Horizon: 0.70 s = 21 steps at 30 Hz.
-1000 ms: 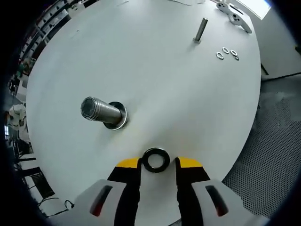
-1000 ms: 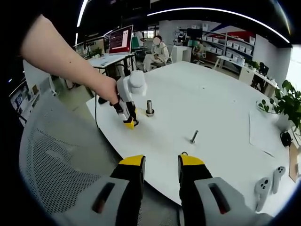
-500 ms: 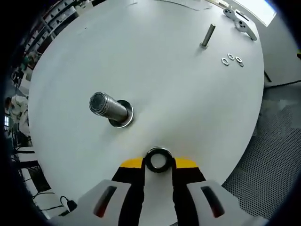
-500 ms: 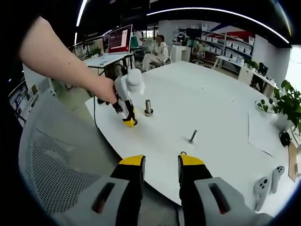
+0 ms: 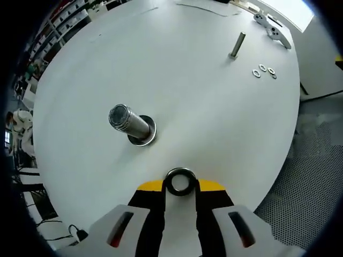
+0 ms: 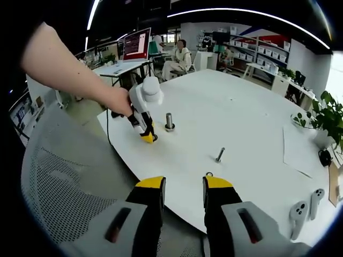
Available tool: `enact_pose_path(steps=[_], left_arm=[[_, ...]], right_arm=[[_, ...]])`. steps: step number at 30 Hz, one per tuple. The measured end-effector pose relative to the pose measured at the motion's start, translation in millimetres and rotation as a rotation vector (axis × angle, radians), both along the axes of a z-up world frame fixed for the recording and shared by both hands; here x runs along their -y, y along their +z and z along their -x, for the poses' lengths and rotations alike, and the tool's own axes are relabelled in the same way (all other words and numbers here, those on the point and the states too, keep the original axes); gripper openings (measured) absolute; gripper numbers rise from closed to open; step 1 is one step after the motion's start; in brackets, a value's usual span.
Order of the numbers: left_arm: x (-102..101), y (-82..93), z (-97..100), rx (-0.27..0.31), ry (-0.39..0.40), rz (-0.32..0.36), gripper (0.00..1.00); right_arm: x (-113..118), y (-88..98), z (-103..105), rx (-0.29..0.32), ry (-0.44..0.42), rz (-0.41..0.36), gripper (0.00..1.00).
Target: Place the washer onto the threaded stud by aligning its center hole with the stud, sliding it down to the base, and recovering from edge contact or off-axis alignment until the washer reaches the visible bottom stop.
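**Washer pinched in the left gripper, just short of the stud**

The washer, a dark ring, sits low in the centre of the left gripper view, clamped edge to edge between the yellow-tipped jaws of the left gripper. Whether it rests on the white table or is just off it cannot be told. The threaded stud stands above and to the left of it, near but apart, rising from a round metal base plate.

In the upper right of that view stand a thinner bolt, three small loose washers and a pair of white hand controllers at the table's edge.

In the right gripper view, the left gripper appears left of centre, held by a person's hand, just beside the stud. The right gripper hangs over the near edge of the table, jaws apart and empty.

Likely risks: the ring, held by its rim, may tilt and catch on the stud's top or jam on the threads if it comes down off-axis.

Compared with a second ago, the left jaws have closed from open onto the washer.
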State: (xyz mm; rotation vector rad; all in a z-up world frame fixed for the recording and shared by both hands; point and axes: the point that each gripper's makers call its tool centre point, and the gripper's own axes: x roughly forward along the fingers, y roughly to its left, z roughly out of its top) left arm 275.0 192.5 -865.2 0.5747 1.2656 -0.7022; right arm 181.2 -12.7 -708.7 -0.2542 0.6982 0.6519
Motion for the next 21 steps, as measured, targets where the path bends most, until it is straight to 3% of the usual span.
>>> enact_pose_path(steps=[6, 21], left_arm=[[0, 5.2, -3.4, 0.012, 0.002, 0.011, 0.18], [-2, 48.3, -33.9, 0.115, 0.012, 0.087, 0.18]], right_arm=[[0, -0.1, 0, -0.003, 0.001, -0.002, 0.3], [-1, -0.4, 0, -0.007, 0.001, -0.008, 0.3]])
